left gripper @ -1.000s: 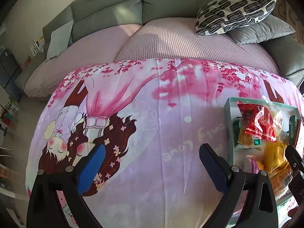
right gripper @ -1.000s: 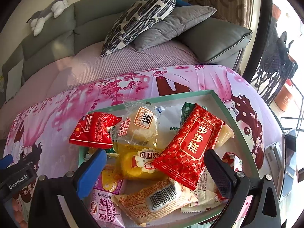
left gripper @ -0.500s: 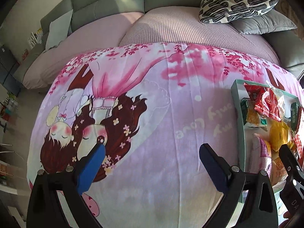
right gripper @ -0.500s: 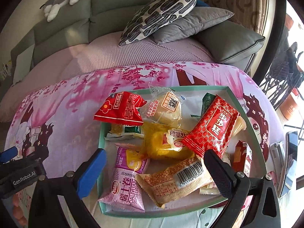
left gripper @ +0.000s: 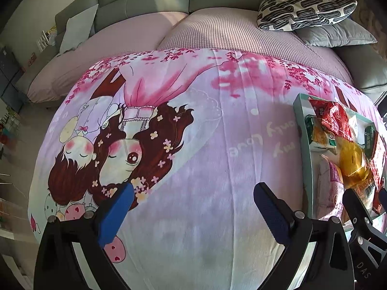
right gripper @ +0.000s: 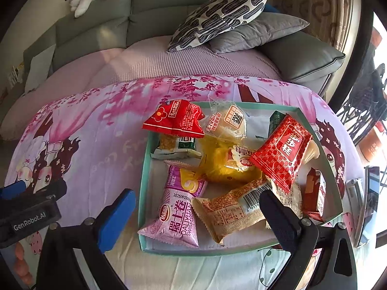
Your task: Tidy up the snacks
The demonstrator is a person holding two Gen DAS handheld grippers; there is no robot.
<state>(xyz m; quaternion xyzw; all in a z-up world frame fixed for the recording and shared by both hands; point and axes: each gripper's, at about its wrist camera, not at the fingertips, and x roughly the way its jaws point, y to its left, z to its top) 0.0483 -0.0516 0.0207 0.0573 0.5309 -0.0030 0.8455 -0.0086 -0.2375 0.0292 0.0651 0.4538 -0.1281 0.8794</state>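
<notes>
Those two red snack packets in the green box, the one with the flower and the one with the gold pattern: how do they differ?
The plain glossy red packet with a flower logo overhangs the teal box's far-left rim. The red packet with a gold lattice pattern lies toward the right, propped on other snacks. The first looks puffy and crumpled, the second flatter and longer. Both are sealed, and neither gripper holds them.

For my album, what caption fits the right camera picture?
Open right gripper hovers over a teal box full of snack packets.

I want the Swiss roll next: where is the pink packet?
Right wrist view: pink packet lies in the tray's near-left corner, beside the barcode packet.
</notes>
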